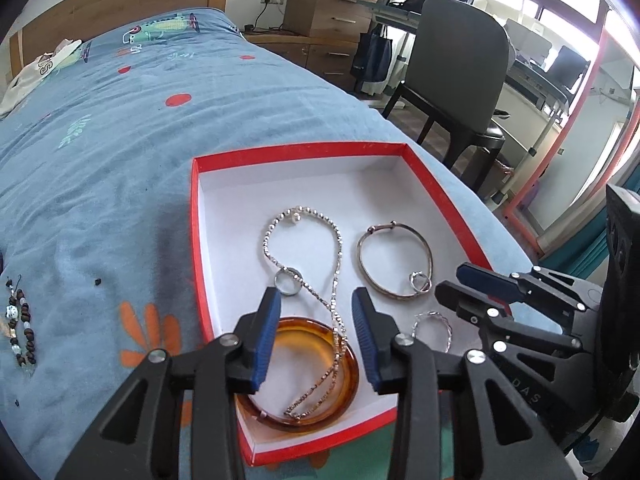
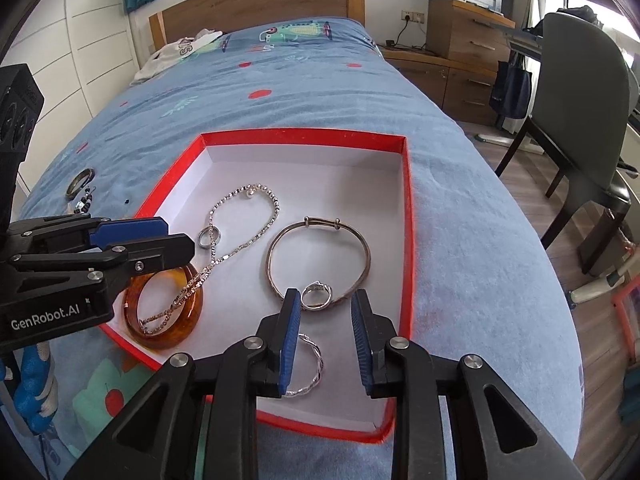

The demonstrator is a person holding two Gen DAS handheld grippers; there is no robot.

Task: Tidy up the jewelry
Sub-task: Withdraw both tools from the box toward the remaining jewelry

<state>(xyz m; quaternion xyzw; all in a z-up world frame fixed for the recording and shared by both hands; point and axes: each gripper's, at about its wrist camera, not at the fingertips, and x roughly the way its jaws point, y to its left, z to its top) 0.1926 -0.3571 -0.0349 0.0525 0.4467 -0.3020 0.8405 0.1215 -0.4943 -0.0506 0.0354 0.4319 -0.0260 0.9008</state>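
A red box with a white floor [image 1: 195, 216] [image 2: 407, 216] lies on the blue bed. In it are an amber bangle [image 1: 352, 376] [image 2: 188, 316], a silver chain necklace [image 1: 338, 248] [image 2: 240, 244], a plain ring [image 1: 286, 281] [image 2: 209, 237], a silver bangle [image 1: 362, 264] [image 2: 276, 280], a small ring [image 1: 419, 280] [image 2: 317, 293] and a twisted silver ring [image 1: 440, 328] [image 2: 314, 372]. My left gripper [image 1: 316, 300] [image 2: 176, 236] is open and empty above the amber bangle. My right gripper [image 2: 325, 300] [image 1: 452, 280] is open and empty above the twisted ring.
A beaded bracelet [image 1: 20, 328] [image 2: 85, 202] and a dark bangle [image 2: 80, 180] lie on the bedspread left of the box. A grey chair [image 1: 460, 68] [image 2: 576, 80] and wooden drawers [image 1: 332, 12] stand right of the bed. Clothing [image 2: 180, 52] lies near the headboard.
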